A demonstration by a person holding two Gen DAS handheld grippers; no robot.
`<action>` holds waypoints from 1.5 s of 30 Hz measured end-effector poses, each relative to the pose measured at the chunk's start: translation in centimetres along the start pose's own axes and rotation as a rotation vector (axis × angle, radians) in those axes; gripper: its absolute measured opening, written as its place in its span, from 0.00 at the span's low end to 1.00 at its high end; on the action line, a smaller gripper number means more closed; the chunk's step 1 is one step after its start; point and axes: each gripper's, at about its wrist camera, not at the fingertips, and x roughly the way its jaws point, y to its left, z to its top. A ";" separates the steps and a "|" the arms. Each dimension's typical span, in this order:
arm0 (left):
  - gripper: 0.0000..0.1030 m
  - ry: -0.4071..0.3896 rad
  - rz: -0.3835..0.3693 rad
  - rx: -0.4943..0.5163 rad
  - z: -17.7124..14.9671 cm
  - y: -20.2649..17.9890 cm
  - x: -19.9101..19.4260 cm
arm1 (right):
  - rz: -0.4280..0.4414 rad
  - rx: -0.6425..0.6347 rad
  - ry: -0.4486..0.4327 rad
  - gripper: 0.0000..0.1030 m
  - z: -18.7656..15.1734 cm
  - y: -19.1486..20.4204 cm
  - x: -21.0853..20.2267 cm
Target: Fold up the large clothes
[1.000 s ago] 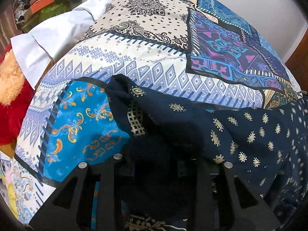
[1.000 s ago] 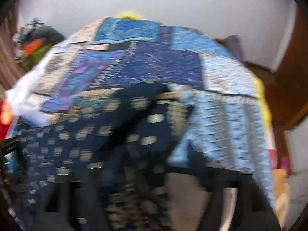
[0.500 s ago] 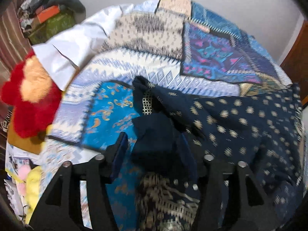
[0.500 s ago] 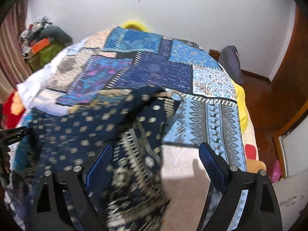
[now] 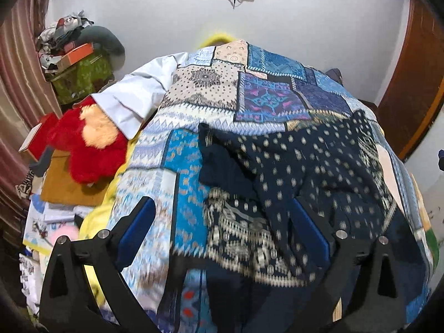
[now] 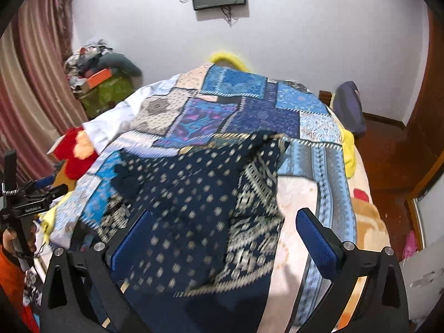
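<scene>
On patchwork bedspread [image 5: 202, 83], navy garment [image 5: 319, 166] folded, both claws opening, empty

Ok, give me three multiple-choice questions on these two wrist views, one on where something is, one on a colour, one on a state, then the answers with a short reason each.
1. Where does the dark blue patterned garment lie?
A. on the patchwork bedspread
B. on the floor
C. on the wall

2. What colour is the plush toy beside the bed?
A. green
B. red with an orange patch
C. black

3. How does the right tool stand?
A. clamped on the garment
C. jaws apart, nothing pinched
B. shut on a pillow

Answers: 1 A, the garment is spread over the bedspread in both views. 2 B, red fur with an orange patch shows in the left wrist view. 3 C, its blue pads stand wide and still opening, clear above the cloth; the left tool likewise.
</scene>
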 end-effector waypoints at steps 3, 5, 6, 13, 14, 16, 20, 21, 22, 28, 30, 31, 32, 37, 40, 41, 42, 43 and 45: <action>0.96 0.021 -0.017 -0.011 -2.1 0.2 -1.1 | 0.012 -0.014 0.016 1.00 -2.4 0.5 -1.6; 0.96 0.050 -0.030 -0.027 -3.9 0.5 -1.3 | 0.014 -0.021 0.030 1.00 -4.1 0.6 -2.4; 0.96 0.076 -0.038 -0.035 -5.0 0.8 -1.2 | 0.014 -0.020 0.039 1.00 -5.1 0.6 -2.7; 0.96 0.244 -0.068 -0.129 -11.9 2.7 0.7 | -0.003 0.001 0.151 1.00 -12.3 -0.4 -2.9; 0.96 0.263 -0.080 -0.156 -13.0 3.0 1.0 | -0.007 0.007 0.163 1.00 -12.9 -0.5 -2.8; 0.96 0.306 -0.103 -0.196 -15.0 3.4 1.6 | -0.002 0.038 0.199 1.00 -15.0 -0.9 -2.6; 0.96 0.374 -0.127 -0.255 -18.4 3.8 2.7 | 0.048 0.107 0.231 1.00 -17.7 -1.7 -2.8; 0.96 0.389 -0.132 -0.269 -19.3 3.8 3.0 | 0.059 0.120 0.232 1.00 -18.3 -1.7 -2.9; 0.96 0.397 -0.135 -0.280 -19.8 3.9 3.3 | 0.069 0.127 0.232 1.00 -18.7 -1.7 -3.0; 0.96 0.460 -0.219 -0.355 -22.8 3.4 5.3 | 0.150 0.128 0.234 0.93 -19.7 -0.3 -3.0; 0.93 0.479 -0.259 -0.365 -23.3 2.9 5.9 | 0.140 0.100 0.229 0.87 -19.7 0.4 -2.8; 0.88 0.487 -0.302 -0.379 -23.5 2.6 6.2 | 0.139 0.087 0.233 0.84 -19.7 0.7 -2.6; 0.85 0.495 -0.338 -0.394 -23.7 2.3 6.5 | 0.136 0.080 0.237 0.82 -19.6 0.9 -2.4; 0.49 0.473 -0.403 -0.387 -23.8 1.5 5.9 | 0.152 0.077 0.241 0.45 -19.1 1.2 -1.6; 0.21 0.462 -0.390 -0.339 -23.4 0.8 5.1 | 0.195 0.115 0.233 0.21 -18.7 0.9 -1.2; 0.17 0.461 -0.377 -0.321 -23.1 0.7 5.0 | 0.216 0.123 0.233 0.18 -18.6 0.7 -1.2; 0.08 0.458 -0.360 -0.300 -22.9 0.6 4.9 | 0.237 0.133 0.232 0.15 -18.4 0.6 -1.1; 0.08 0.455 -0.344 -0.281 -22.5 0.4 4.6 | 0.244 0.137 0.226 0.14 -18.2 0.7 -1.0; 0.07 0.440 -0.341 -0.269 -21.4 0.0 4.6 | 0.248 0.126 0.196 0.13 -17.7 0.9 -1.2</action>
